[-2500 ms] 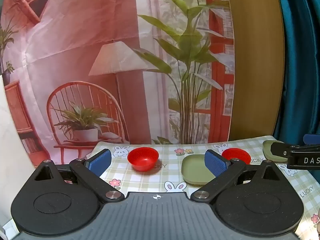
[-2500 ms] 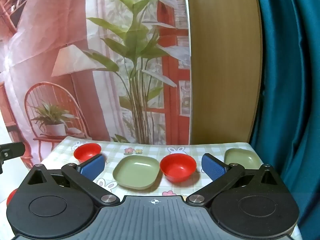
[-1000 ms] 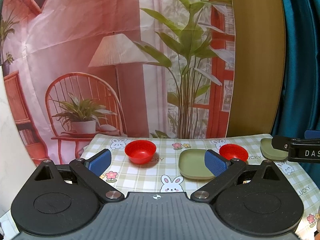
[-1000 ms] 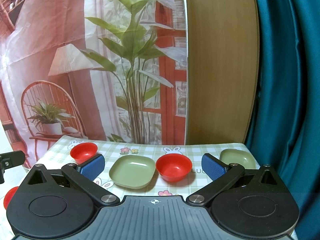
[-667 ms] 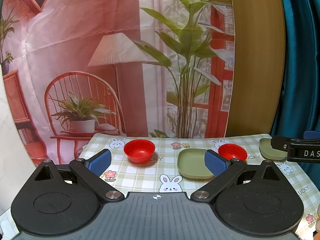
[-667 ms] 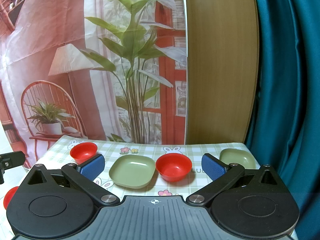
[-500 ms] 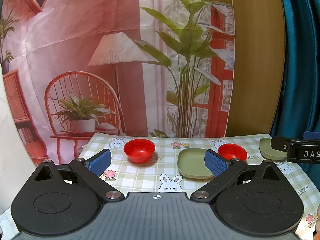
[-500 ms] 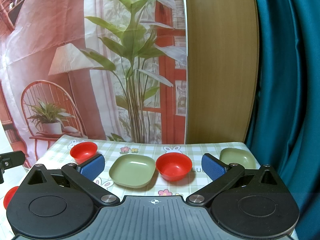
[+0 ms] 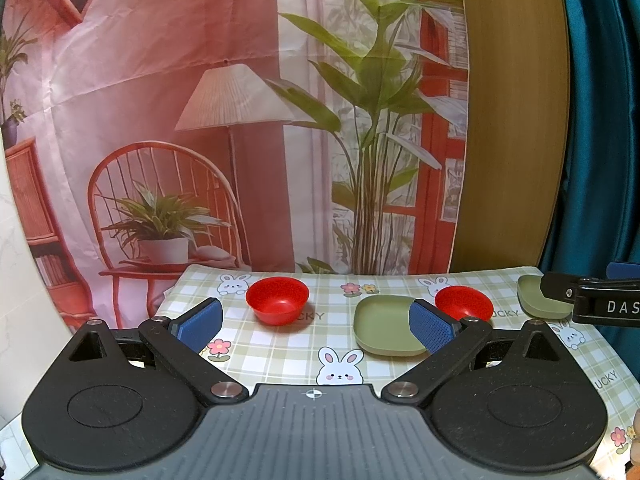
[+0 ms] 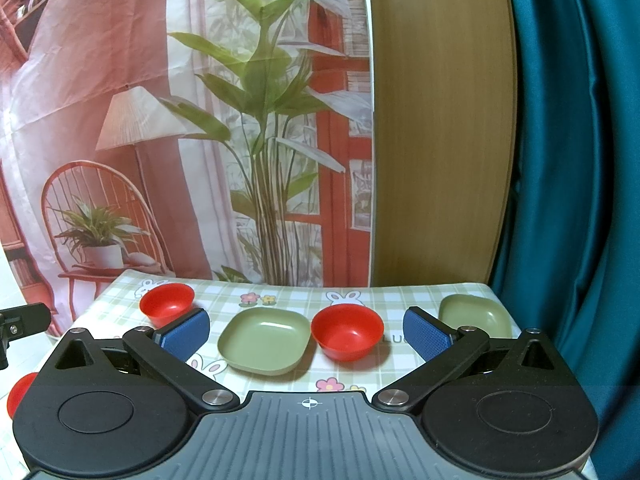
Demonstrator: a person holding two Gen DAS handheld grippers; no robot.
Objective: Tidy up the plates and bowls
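On the checked tablecloth (image 9: 288, 356) stand a red bowl (image 9: 277, 300) at the far left, a green square plate (image 9: 386, 330) in the middle, a second red bowl (image 9: 464, 303) to its right and a second green plate (image 9: 538, 298) at the far right. The right wrist view shows the same row: left bowl (image 10: 167, 300), middle plate (image 10: 264, 338), right bowl (image 10: 347, 331), far plate (image 10: 474, 314). My left gripper (image 9: 316, 326) is open and empty, short of the row. My right gripper (image 10: 306, 334) is open and empty, in front of the plate and bowl.
A third red dish (image 10: 18, 394) shows at the lower left edge of the right wrist view. A printed backdrop (image 9: 200, 120), a wooden panel (image 10: 436, 140) and a teal curtain (image 10: 576, 160) stand behind the table. The right gripper's tip (image 9: 592, 302) enters the left wrist view.
Since 2.5 s ago both grippers have risen or tilted slightly, showing more tablecloth. In the last half second nothing has visibly moved.
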